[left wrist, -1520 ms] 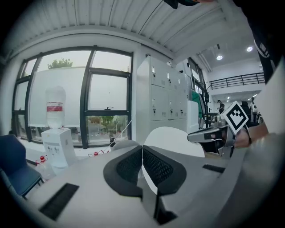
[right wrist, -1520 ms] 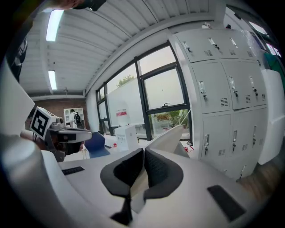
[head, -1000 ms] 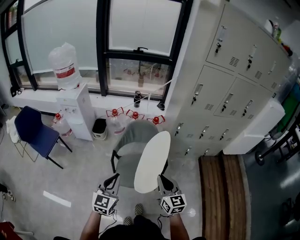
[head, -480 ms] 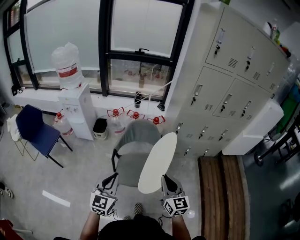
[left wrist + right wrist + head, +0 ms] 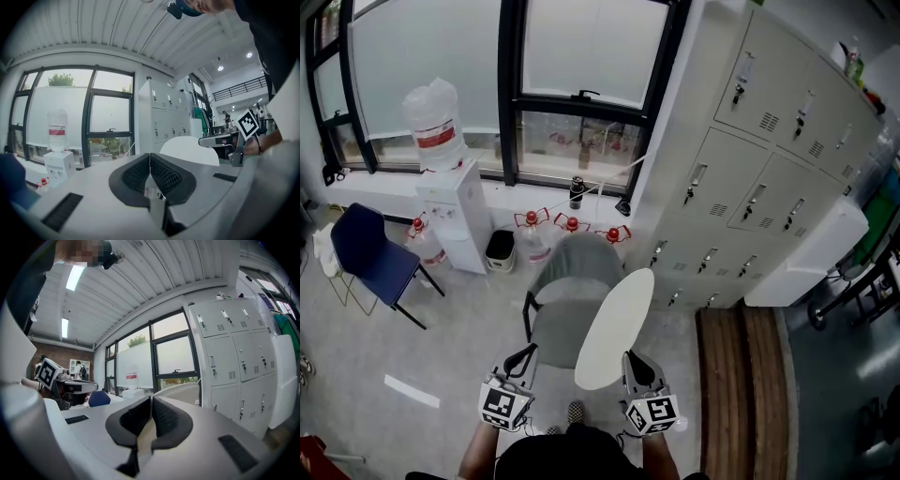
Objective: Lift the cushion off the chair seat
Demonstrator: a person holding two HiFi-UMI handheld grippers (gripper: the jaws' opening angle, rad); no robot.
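Right hand-held gripper (image 5: 630,360) pinches cushion (image 5: 614,328) edge above chair (image 5: 555,330); left hand-held gripper (image 5: 525,355) pressed together.

The white oval cushion (image 5: 614,328), tilted on edge over the grey chair (image 5: 565,309) at centre, is pinched at its lower rim by the right gripper (image 5: 630,364) at 6 o'clock. The left gripper (image 5: 521,361), at 7 o'clock, is clear of it.

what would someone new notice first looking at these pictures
A big white oval cushion stands out first, held tilted near the middle of the head view, its lower edge pinched by the right hand-held gripper. Just left of it sits the grey chair, seat bare. Pale lockers fill the right side, and a water dispenser stands at upper left.
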